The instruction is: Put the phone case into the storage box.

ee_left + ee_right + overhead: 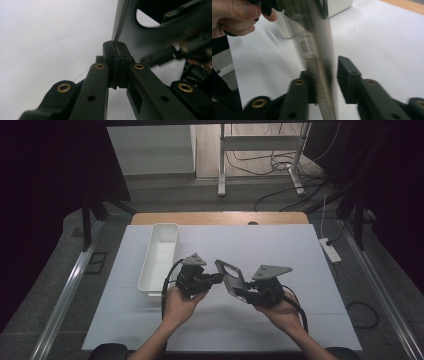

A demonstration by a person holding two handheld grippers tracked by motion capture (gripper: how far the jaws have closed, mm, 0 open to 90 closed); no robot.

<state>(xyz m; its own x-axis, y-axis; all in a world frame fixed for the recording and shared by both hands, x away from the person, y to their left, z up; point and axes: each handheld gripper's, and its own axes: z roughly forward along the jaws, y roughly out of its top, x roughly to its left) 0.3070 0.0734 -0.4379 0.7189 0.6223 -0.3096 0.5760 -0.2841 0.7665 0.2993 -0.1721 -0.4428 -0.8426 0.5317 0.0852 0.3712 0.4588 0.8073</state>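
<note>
High view: person's two forearms come in from the bottom edge, one two-jaw gripper in each hand, both held just above a white sheet-covered table (280,250). Left gripper (215,279) points toward the right one; right gripper (240,292) points back at it. Between them is a flat dark grey metal plate with a rounded cut-out hole (229,276), tilted up on edge, over the table's near middle. Long white rectangular plastic tray (159,257) sits on the table just left of the left gripper, not touching the plate. White power strip (330,250) lies on the floor off the table's right edge.

Left gripper view: left gripper (117,65) is clamped tight on the plate's (150,41) thin edge, pads pressed together around it, no gap showing. Plate stands upright from the pads and its cut-out hole shows at top right. Right gripper is blurred behind the plate.

Right gripper view: plate (322,62) runs edge-on between the right gripper's (324,75) jaws, motion-blurred. Left-side pad looks to lie against the plate; right-side pad (347,75) stands apart from it with a clear gap, so this grip is loose, not pinching. Person's left hand (234,17) shows top left, white tray corner (338,6) behind.
</note>
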